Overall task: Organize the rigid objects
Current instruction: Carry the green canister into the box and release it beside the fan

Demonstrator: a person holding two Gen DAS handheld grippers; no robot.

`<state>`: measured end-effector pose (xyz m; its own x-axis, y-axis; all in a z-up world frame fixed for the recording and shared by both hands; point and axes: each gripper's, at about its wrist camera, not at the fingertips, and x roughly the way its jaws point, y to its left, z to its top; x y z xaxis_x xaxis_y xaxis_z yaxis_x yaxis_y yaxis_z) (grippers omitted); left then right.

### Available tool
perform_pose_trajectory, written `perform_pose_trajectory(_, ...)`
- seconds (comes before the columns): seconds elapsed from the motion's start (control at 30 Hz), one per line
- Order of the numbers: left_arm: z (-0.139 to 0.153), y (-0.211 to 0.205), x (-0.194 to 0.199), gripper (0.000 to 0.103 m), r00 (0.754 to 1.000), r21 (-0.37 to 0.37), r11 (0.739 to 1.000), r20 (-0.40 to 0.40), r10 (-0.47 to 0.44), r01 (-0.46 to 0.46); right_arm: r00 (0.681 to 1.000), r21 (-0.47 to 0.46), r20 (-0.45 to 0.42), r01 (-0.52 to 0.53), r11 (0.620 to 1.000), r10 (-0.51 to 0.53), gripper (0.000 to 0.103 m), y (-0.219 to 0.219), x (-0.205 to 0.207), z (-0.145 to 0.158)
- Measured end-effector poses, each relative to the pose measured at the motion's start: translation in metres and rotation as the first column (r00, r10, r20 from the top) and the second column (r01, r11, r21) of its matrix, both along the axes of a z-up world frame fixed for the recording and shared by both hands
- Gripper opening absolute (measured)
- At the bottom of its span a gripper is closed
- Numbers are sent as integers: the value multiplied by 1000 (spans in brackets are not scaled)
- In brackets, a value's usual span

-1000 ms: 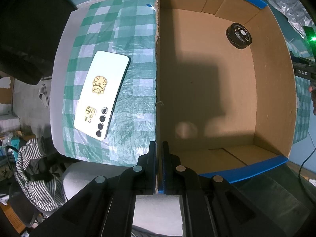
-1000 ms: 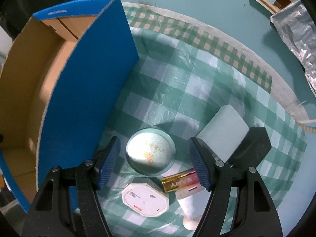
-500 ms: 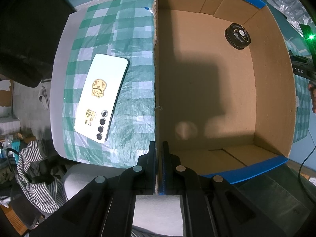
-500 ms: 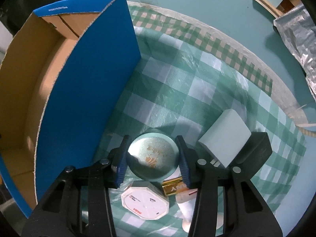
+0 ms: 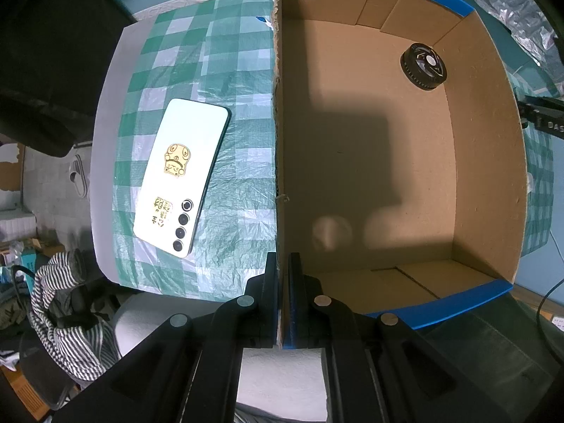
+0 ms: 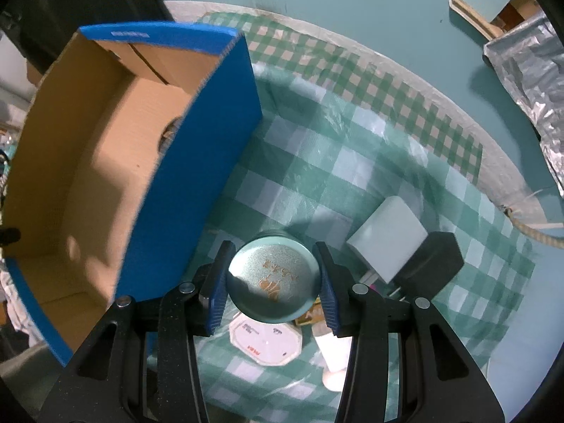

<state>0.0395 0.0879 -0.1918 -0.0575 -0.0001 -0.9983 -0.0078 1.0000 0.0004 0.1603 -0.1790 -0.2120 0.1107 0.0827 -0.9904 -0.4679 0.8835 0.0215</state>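
Note:
My right gripper [image 6: 273, 278] is shut on a round teal tin [image 6: 273, 280] with gold print on its lid, held a little above the checked cloth. Its blue pads press the tin's sides. Under it lie a white octagonal case [image 6: 266, 343], a gold battery [image 6: 312, 315], a white tube [image 6: 333, 356] and a pale box [image 6: 386, 243]. My left gripper [image 5: 281, 299] is shut on the left wall of the open cardboard box [image 5: 276, 141]. A black round part [image 5: 423, 66] lies in the box's far right corner. The box [image 6: 197, 162] stands left of the tin.
A white phone [image 5: 181, 176] with gold stickers lies on the checked cloth left of the box. A black block [image 6: 431, 264] sits beside the pale box. Crumpled foil [image 6: 525, 74] lies at the far right. A striped garment [image 5: 67, 317] and dark furniture sit beyond the table's edge.
My right gripper closed on the teal tin and lifted it off the cloth. The left gripper kept its hold on the box wall without moving.

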Motion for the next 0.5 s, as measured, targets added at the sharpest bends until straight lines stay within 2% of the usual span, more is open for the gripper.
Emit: perform_pose_trajectory(0.5,0,-1,0,5,1000,1,1000,-1,-1,1,997,36,55,-54,998,52,44,25,0,68)
